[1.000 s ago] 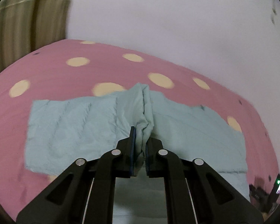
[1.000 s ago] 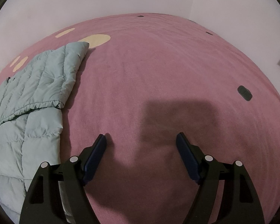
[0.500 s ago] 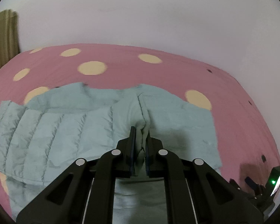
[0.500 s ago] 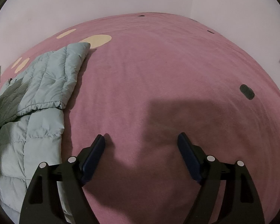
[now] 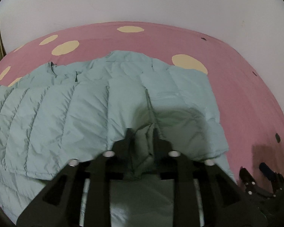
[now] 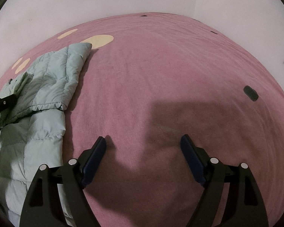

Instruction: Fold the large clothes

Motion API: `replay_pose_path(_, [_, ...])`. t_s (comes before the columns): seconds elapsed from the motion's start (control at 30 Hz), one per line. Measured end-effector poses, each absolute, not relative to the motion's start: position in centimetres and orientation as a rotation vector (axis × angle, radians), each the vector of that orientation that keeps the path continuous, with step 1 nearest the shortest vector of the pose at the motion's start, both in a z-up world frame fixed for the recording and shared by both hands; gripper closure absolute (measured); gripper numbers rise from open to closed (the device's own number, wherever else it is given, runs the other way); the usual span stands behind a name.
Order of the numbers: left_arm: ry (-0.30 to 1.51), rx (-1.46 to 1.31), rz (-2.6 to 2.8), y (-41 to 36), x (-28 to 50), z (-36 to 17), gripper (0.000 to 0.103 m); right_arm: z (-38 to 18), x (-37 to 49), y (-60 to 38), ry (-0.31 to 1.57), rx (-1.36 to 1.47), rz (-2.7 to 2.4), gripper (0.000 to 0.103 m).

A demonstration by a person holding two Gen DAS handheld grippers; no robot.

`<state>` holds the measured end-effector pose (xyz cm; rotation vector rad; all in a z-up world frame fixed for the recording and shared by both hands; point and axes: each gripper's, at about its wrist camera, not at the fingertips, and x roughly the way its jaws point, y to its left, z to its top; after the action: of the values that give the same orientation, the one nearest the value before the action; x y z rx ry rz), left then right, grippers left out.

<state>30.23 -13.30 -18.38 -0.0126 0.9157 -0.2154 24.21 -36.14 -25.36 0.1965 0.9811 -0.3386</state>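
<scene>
Left claw (image 5: 142, 138) is clamped on a fold of the jacket (image 5: 66, 113); right claw (image 6: 143, 147) stands apart over bare bedsheet (image 6: 161, 75). Sheet is pink with cream spots, wall (image 6: 104, 0) white; no writing legible.

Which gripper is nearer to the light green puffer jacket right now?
Left. The left gripper has its jaws shut on a fold of the puffer jacket. The right gripper is open over bare pink bedspread, beside the jacket's edge.

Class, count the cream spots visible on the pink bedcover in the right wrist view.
4. One large spot beside the jacket corner, one smaller left of it, and two near the left edge. The jacket may hide others.
</scene>
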Motion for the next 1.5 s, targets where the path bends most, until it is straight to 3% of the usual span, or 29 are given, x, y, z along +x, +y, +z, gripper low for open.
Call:
replay_pose_path(0.1, [0.889,-0.024,-0.223,-12.8,29.2,-17.2,0.048,-25.4,24.2,-36.1,0.981,0.196,-0.339,0.023])
replay_pose_path(0.3, [0.846,-0.045,-0.225,-9.0,26.2,-14.3,0.036,-25.3,24.2,-36.1,0.975,0.191,-0.34,0.023])
replay_pose_path(0.63, [0.791,-0.051,0.053,6.9,21.7,-14.0,0.033,-18.0,25.1,-30.8,0.86,0.236,-0.171,0.023])
replay_pose_path(0.83, [0.847,-0.112,0.24,14.1,21.9,-16.6,0.033,-18.7,30.6,-24.3,0.91,0.261,0.029,0.025])
replay_pose_path(0.93, [0.876,-0.119,0.273,15.7,22.8,-17.6,0.033,-20.6,33.4,-22.2,0.97,0.267,0.057,0.035])
replay_pose_path(0.97, [0.886,-0.122,0.28,16.1,23.1,-18.0,0.033,-21.2,34.0,-21.7,0.989,0.271,0.06,0.048])
replay_pose_path(1.0, [0.896,-0.129,0.282,16.4,23.4,-18.3,0.033,-21.5,34.4,-21.3,1.008,0.274,0.069,0.068])
replay_pose_path(1.07, [0.913,-0.155,0.279,17.1,23.5,-19.1,0.033,-22.2,35.3,-20.6,1.05,0.279,0.113,0.089])
replay_pose_path(1.1, [0.92,-0.165,0.28,17.2,23.7,-19.4,0.033,-21.9,35.4,-20.3,1.045,0.261,0.109,0.093])
replay_pose_path(1.33, [0.928,-0.173,0.297,17.5,25.1,-20.3,0.033,-20.4,34.1,-22.9,0.959,0.168,-0.018,0.096])
replay_pose_path(1.5, [0.97,-0.164,0.323,17.4,26.7,-21.6,0.03,-23.5,34.9,-25.4,1.05,0.213,-0.04,0.096])
